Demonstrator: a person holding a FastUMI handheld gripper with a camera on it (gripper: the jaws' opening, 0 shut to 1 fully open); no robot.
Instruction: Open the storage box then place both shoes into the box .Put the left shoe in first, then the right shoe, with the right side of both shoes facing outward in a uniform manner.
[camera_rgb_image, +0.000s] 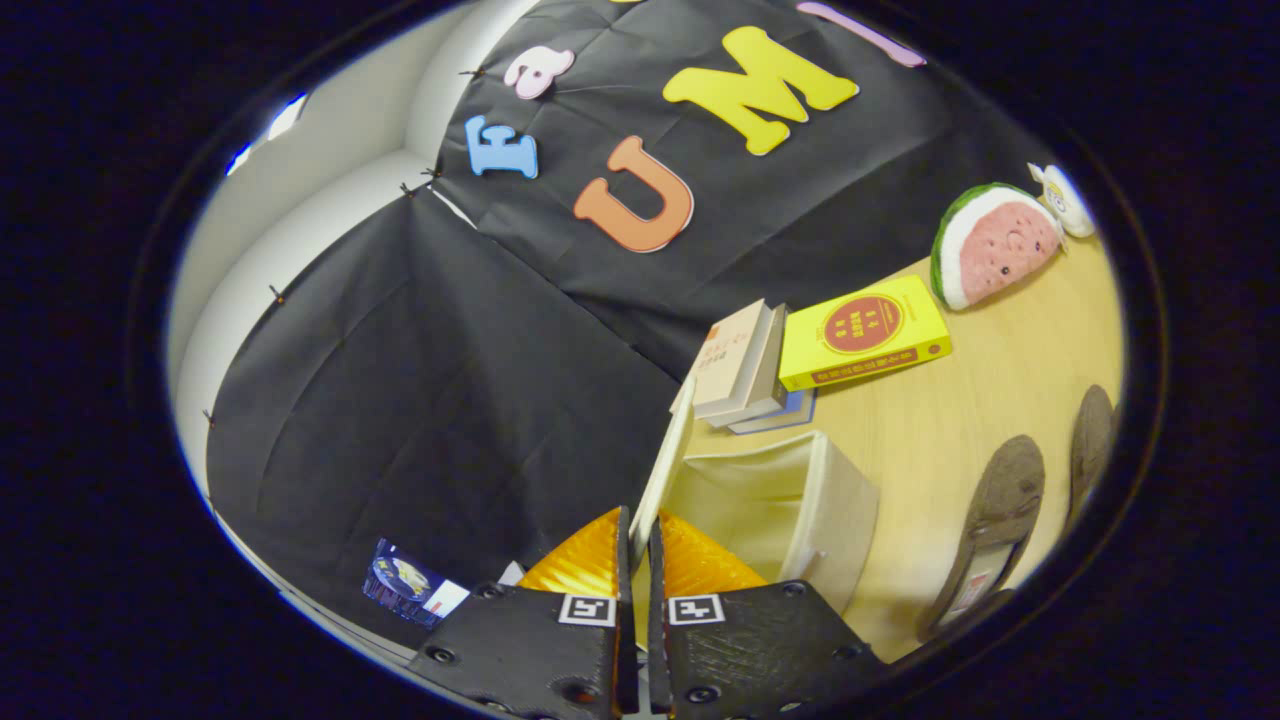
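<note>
- Claw (640, 525) fingers were clamped on the box lid (665, 470), raised upright.
- Open box (800, 500) stood just ahead.
- Two shoes (995, 520) lay beside it on the surface (1010, 370).

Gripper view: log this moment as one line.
gripper: shut on box lid | storage box: open | shoes: on table, beside box | books: beyond box

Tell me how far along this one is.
The storage box is being opened: the gripper is shut on its lid, which is swung up on edge. Nothing lies in the visible part of the box. Both shoes lie on the table beside it, neither placed.
</note>
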